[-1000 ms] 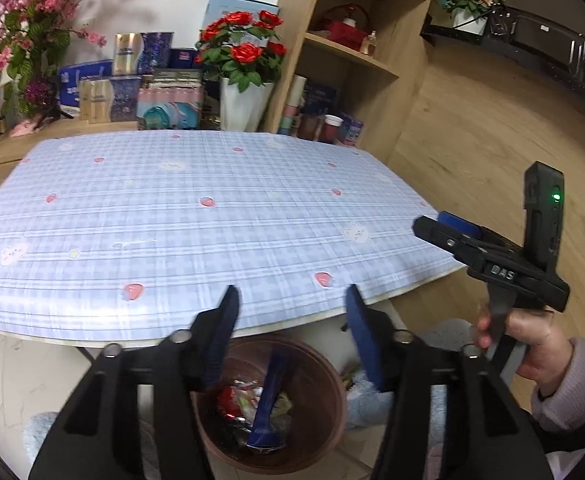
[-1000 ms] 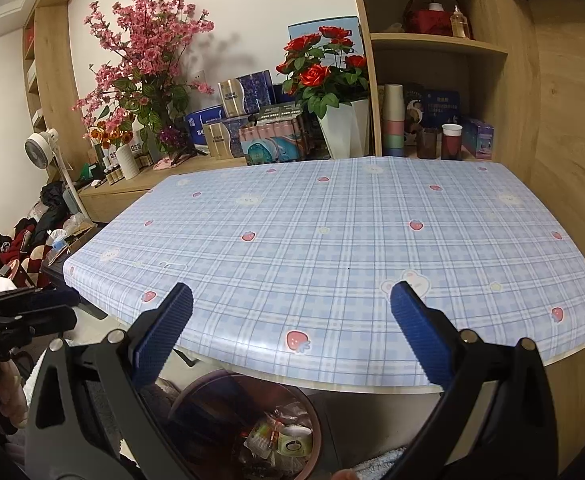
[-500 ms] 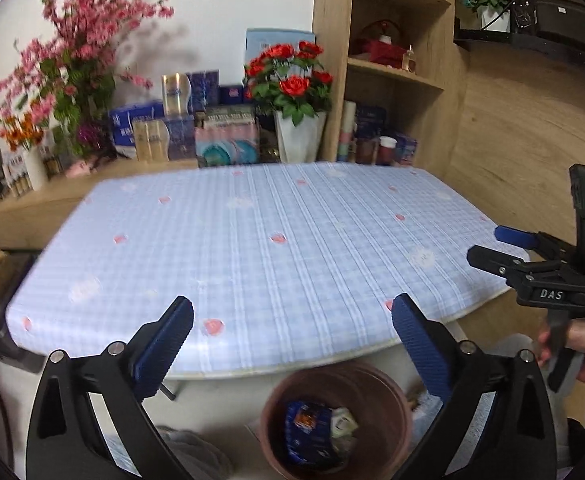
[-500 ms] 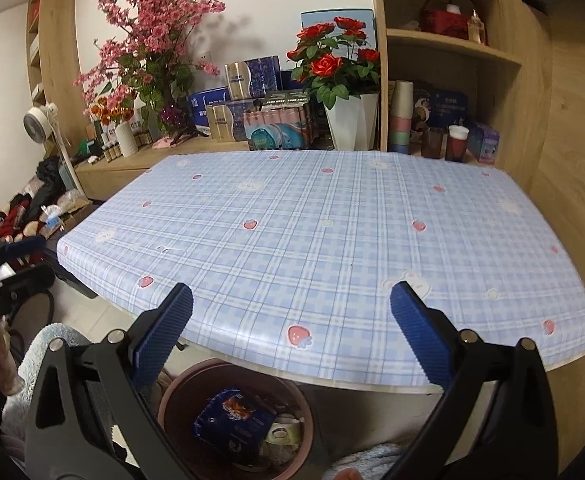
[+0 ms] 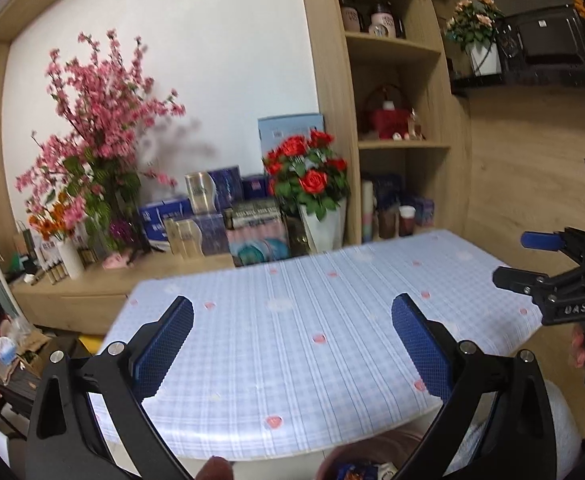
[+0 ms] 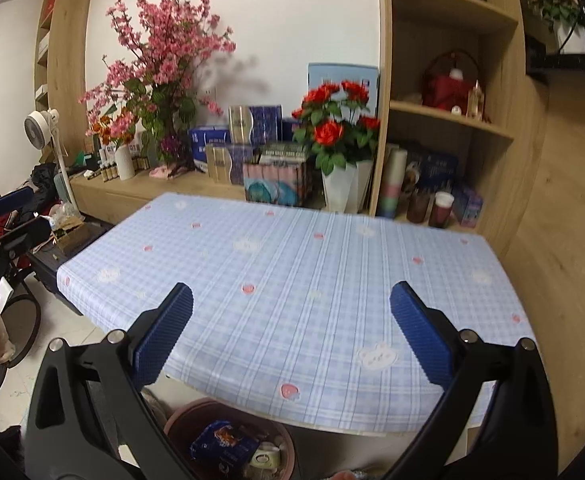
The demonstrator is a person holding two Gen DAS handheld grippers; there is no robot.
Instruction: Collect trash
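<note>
Both my grippers, left [image 5: 292,344] and right [image 6: 291,344], gape wide, empty. Bin [image 6: 228,440] bottom-centre, below bench [image 6: 292,280] edge, nearer right.

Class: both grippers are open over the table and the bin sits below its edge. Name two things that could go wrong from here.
1. The bin sits partly under the table edge, so a piece dropped from above might hit the edge and miss.
2. The blue wrapper lies high among the trash, so more pieces may spill over the rim.

Spread tongs [image 6: 291,334] above bin [image 6: 190,412]
</note>
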